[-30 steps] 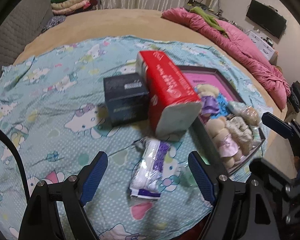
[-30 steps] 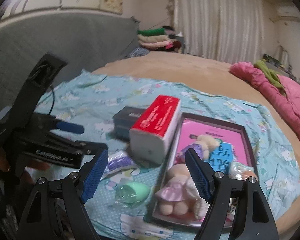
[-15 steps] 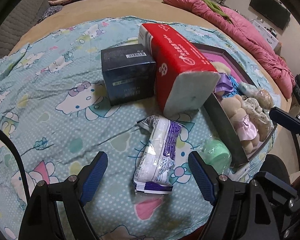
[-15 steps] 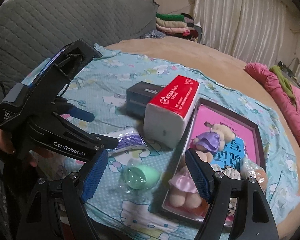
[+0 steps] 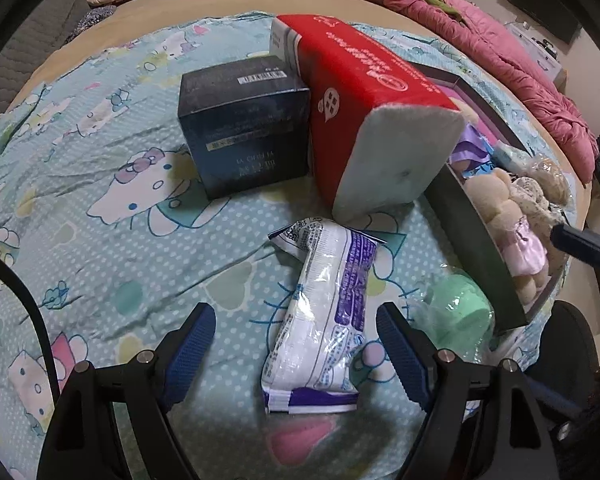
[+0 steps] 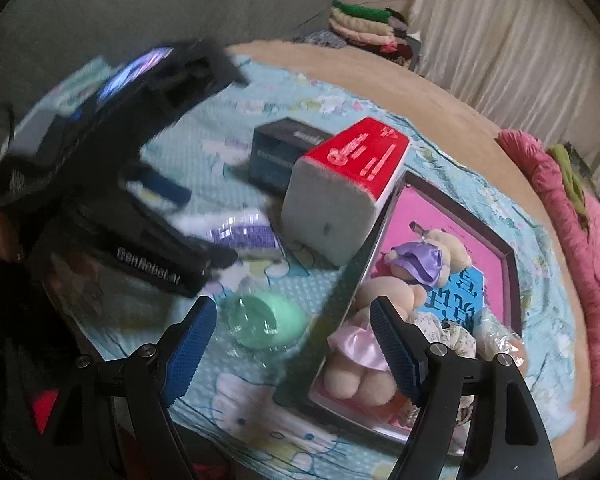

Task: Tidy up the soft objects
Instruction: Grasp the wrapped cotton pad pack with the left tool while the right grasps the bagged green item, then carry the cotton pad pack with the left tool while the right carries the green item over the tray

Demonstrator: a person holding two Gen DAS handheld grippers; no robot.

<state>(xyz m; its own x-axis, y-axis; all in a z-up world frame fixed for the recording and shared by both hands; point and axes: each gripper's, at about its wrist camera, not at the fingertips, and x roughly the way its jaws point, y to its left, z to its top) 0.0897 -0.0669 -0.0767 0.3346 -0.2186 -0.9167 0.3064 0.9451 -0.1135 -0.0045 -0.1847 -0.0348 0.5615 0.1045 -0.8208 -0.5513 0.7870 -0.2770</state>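
A white and purple soft pack (image 5: 324, 312) lies on the cartoon-print sheet (image 5: 100, 184), its near end between the blue pads of my open left gripper (image 5: 296, 344), untouched. To its right sits a green sponge in clear wrap (image 5: 458, 312); in the right wrist view this green sponge (image 6: 270, 320) lies just ahead of my open right gripper (image 6: 294, 338). A red tissue pack (image 5: 364, 120) leans by a dark box (image 5: 248, 128). Plush dolls (image 6: 396, 300) fill the pink-lined tray (image 6: 500, 248). The left gripper's body (image 6: 112, 184) blurs across the right wrist view.
The round bed's tan cover (image 5: 180, 4) extends beyond the sheet. A pink quilt (image 5: 500, 64) lies along the far right edge. Folded clothes (image 6: 364, 24) are stacked at the back by a grey padded headboard (image 6: 140, 8) and curtains.
Both grippers have sunk toward the bed and tilted further down. The soft pack now sits between my left fingers, and the green sponge has come close to my right gripper.
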